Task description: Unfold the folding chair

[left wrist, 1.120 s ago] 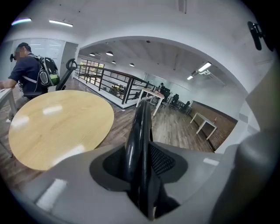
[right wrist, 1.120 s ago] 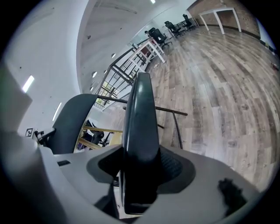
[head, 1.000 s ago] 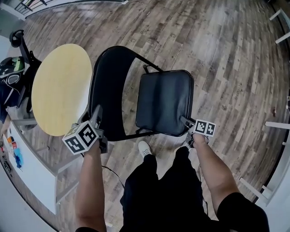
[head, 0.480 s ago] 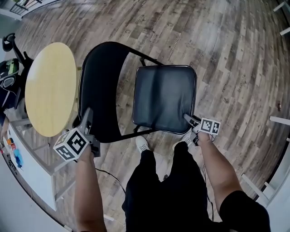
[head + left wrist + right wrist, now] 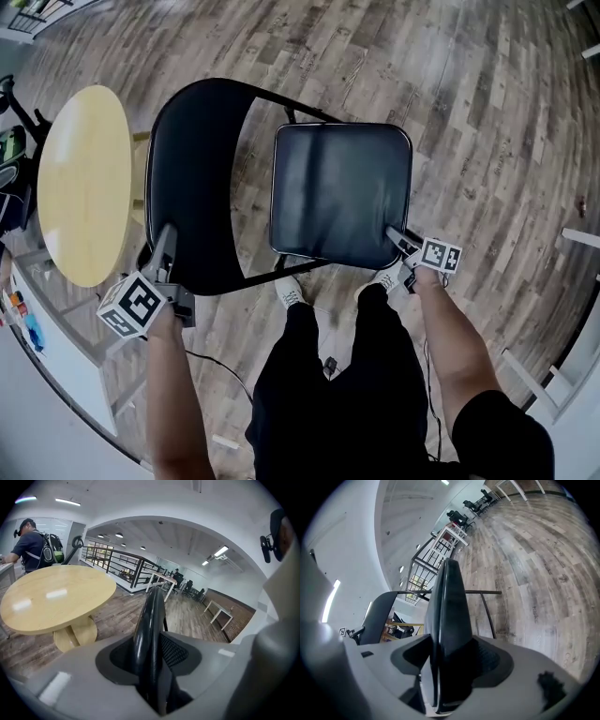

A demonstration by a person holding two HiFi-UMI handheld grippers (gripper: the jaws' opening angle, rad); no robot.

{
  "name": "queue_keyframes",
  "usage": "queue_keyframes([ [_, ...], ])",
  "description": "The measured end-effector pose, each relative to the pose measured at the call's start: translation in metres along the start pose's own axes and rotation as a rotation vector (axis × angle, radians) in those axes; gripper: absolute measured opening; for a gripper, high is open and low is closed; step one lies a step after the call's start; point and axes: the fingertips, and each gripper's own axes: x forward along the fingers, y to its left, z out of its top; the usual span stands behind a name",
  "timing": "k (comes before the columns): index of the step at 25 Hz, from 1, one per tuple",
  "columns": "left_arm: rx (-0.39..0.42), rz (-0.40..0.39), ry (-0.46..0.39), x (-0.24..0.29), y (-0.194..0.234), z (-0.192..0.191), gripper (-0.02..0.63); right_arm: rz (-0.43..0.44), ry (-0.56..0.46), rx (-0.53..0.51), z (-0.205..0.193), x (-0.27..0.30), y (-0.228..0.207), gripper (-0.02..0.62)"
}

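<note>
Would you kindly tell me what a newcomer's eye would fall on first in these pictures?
The black folding chair fills the middle of the head view, its seat almost level and its backrest to the left. The left gripper clamps the backrest's rim, while the right gripper has the seat's near corner between jaws that have just been opening. A round yellow table stands at the far left.

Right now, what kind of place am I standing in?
Probably an open-plan office: desks with office chairs in the background, strip lights overhead, a round table on a plank floor.
</note>
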Motion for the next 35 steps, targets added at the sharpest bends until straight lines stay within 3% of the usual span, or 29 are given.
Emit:
queue_keyframes([
  [7,-0.033,-0.041,0.008,0.018,-0.004,-0.018,0.152,-0.004,-0.037,0.011,0.004,-0.005,-0.043,0.279],
  [14,-0.003,-0.033,-0.006,0.021,-0.033,-0.028,0.149,0.012,-0.071,0.022,0.006,-0.009,-0.069,0.279],
  [35,0.034,-0.006,0.003,0.023,-0.099,-0.049,0.143,0.078,-0.007,0.068,0.007,-0.013,-0.120,0.279],
])
